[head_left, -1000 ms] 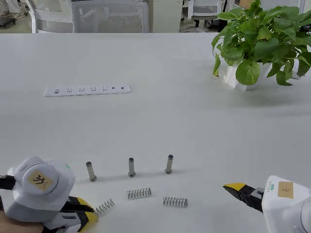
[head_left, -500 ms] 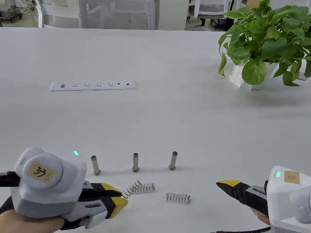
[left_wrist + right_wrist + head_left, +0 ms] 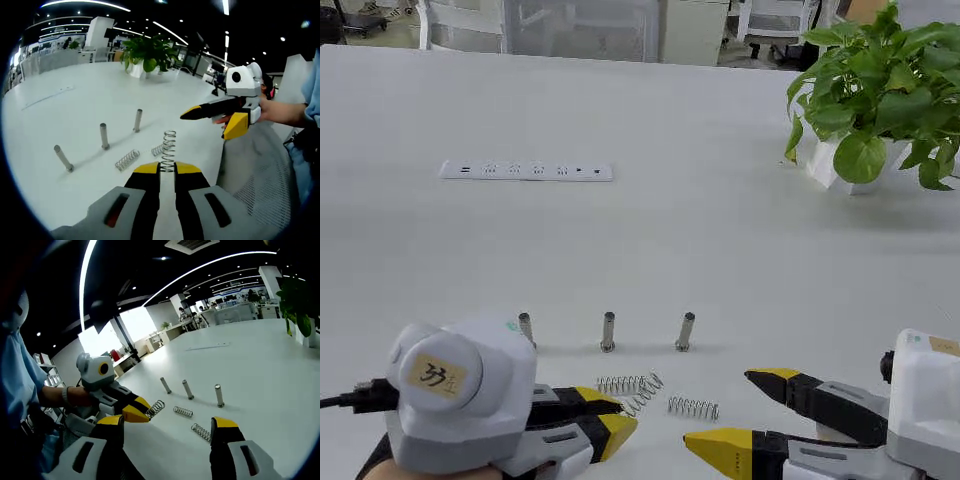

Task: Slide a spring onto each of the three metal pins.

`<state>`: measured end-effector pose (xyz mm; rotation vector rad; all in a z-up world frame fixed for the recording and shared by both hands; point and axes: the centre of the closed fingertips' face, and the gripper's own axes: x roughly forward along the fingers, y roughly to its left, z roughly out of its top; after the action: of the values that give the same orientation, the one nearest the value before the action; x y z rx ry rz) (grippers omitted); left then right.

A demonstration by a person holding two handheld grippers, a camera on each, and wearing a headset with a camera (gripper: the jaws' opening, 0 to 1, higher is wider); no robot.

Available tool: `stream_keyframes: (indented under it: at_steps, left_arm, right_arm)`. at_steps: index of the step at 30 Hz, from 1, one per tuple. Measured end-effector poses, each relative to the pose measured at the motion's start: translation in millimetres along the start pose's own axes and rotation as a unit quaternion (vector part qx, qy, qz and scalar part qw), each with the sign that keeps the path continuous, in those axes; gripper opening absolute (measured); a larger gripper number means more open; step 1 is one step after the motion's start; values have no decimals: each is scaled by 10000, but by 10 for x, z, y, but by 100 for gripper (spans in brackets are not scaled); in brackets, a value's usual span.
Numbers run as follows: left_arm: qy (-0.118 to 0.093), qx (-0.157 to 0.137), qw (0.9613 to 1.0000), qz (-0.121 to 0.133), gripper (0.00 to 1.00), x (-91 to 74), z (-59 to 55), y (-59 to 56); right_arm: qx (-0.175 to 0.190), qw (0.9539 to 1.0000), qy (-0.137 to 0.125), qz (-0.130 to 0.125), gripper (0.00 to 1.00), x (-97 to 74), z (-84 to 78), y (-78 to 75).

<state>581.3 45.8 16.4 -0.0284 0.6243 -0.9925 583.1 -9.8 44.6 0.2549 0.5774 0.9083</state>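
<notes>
My left tool (image 3: 167, 167) now clamps one spring (image 3: 169, 147), lifted off the tabletop (image 3: 720, 250); right tool (image 3: 720, 408) stands wide; all three pins (image 3: 608, 332) bare.

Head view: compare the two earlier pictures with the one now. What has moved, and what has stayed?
The left gripper has gripped what was the leftmost spring, lifted it and carried it rightwards. The right gripper has come forward, jaws open. The three pins and two other springs stayed put.

Each pin (image 3: 608, 331) is shiny grey metal, and each spring (image 3: 693, 407) is thin shiny wire. The counter (image 3: 670, 230) is smooth and matt. The left tongs (image 3: 167, 169) and right tongs (image 3: 167, 421) are smooth plastic.
</notes>
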Motion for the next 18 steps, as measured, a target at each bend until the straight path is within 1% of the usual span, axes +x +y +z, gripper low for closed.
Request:
stream_keyframes:
  at_steps: [4,6,7,10,13,15,18]
  left_arm:
    - [-97,22,9999,-96,7,2,11,-70]
    - [-181,39,9997,-133,7,-6,28,-98]
    - [-213,52,9996,-179,7,-12,33,-118]
    - [-290,118,9991,-268,7,-29,50,-172]
    - [-332,184,9987,-326,7,-32,62,-206]
    - [-357,221,9984,-377,7,-33,67,-226]
    - [-355,289,9980,-437,7,-29,63,-253]
  right_arm:
    - [101,9999,-14,140,60,50,13,57]
    - [240,9993,-73,279,55,72,24,105]
    - [375,9985,-125,372,52,84,33,134]
    - [541,9971,-175,512,41,103,20,163]
    - [636,9959,-213,602,34,112,16,201]
    - [701,9950,-231,671,32,116,17,230]
    - [703,9946,-237,727,26,118,13,252]
